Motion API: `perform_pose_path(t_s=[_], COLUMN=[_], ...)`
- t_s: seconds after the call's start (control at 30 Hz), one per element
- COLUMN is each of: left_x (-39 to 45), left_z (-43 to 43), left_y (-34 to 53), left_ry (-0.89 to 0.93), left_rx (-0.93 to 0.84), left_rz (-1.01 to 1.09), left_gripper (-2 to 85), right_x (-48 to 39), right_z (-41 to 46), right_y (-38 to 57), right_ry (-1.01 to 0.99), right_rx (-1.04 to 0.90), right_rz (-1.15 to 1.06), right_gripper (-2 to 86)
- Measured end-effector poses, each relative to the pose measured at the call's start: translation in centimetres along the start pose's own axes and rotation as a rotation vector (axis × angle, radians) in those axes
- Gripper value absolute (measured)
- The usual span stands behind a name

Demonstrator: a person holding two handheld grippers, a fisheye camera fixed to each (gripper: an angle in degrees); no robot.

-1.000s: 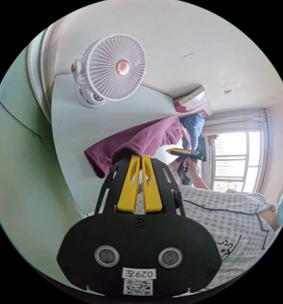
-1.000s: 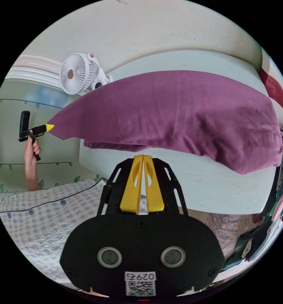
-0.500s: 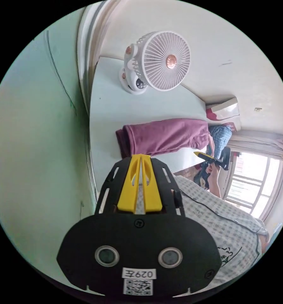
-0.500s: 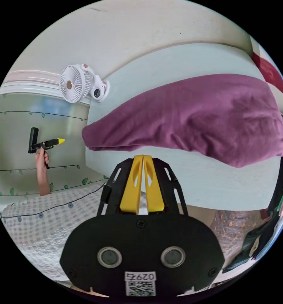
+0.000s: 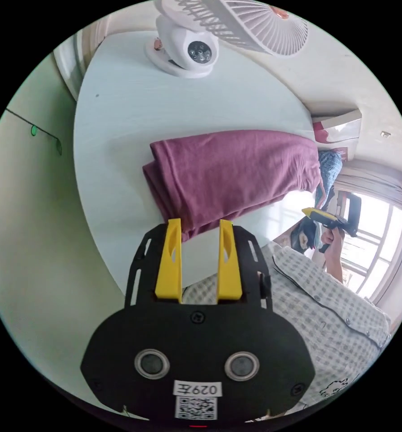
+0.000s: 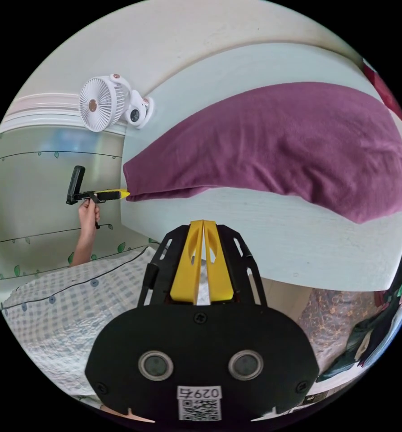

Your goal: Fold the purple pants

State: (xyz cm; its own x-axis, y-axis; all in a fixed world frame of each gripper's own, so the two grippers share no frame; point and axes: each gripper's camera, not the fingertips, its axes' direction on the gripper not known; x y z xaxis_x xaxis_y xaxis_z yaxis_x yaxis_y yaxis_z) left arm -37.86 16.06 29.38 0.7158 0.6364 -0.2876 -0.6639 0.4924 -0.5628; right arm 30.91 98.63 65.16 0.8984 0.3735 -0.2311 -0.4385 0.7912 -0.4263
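Note:
The purple pants [image 5: 232,171] lie folded in a long thick band on the pale table [image 5: 119,112]. My left gripper [image 5: 200,222] is open at the band's near end; a corner of the cloth shows between its jaw tips, and neither jaw presses on it. In the right gripper view the pants [image 6: 277,144] stretch across the table [image 6: 300,243], and the left gripper [image 6: 115,194], held in a hand, touches their left end. My right gripper [image 6: 203,222] is shut and empty, off the table's near edge; it appears in a hand as the right gripper [image 5: 331,220].
A white clip fan [image 5: 187,45] [image 6: 104,103] stands at the table's far corner by the green wall. The person's checked shirt [image 5: 327,315] [image 6: 61,301] is close behind both grippers. A red and white box [image 5: 340,130] sits past the table, and a clothes pile [image 6: 390,315] lies low at the right.
The left gripper let go of the pants' end, drew away, then came back to it and opened. The lifted end dropped and the pants now lie flatter. The right gripper stayed shut.

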Motion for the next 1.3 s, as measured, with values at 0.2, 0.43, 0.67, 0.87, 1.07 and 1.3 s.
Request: perform_pose_path(t_s=[0.2,0.43,0.67,0.87,1.07,1.3], left_x=[2.6,2.1,1.9,4.5,5.8,6.9], left_z=[-4.2,-2.5,-6.5,-8.5,-3.6,-5.7], left_y=[3.3,3.6,6.3,5.3,-2.4,-1.6], left_ry=[-0.003,-0.033,-0.087,-0.073,-0.269,-0.388], left_rx=[0.102,0.002,0.096,0.244,0.039,0.132], left_rz=[0.040,0.060,-0.031,0.089,0.121,0.147], left_gripper=[-0.8,-1.0,-0.9,-0.2,12.9,2.7], right_x=[1.0,2.2,5.9,9.2,7.7,10.1], right_z=[-0.5,0.5,-3.4,-4.4,-2.4,-2.0], right_y=[1.0,1.2,2.3,3.0,2.5,3.9], right_ry=[0.011,0.011,0.121,-0.076,-0.122,-0.136], right_rx=[0.022,-0.014,0.037,0.117,0.060,0.037], right_rz=[0.020,0.029,0.112,0.172,0.096,0.129], right_gripper=[-0.4,-0.4,-0.4,-0.4,-0.4,-0.4])
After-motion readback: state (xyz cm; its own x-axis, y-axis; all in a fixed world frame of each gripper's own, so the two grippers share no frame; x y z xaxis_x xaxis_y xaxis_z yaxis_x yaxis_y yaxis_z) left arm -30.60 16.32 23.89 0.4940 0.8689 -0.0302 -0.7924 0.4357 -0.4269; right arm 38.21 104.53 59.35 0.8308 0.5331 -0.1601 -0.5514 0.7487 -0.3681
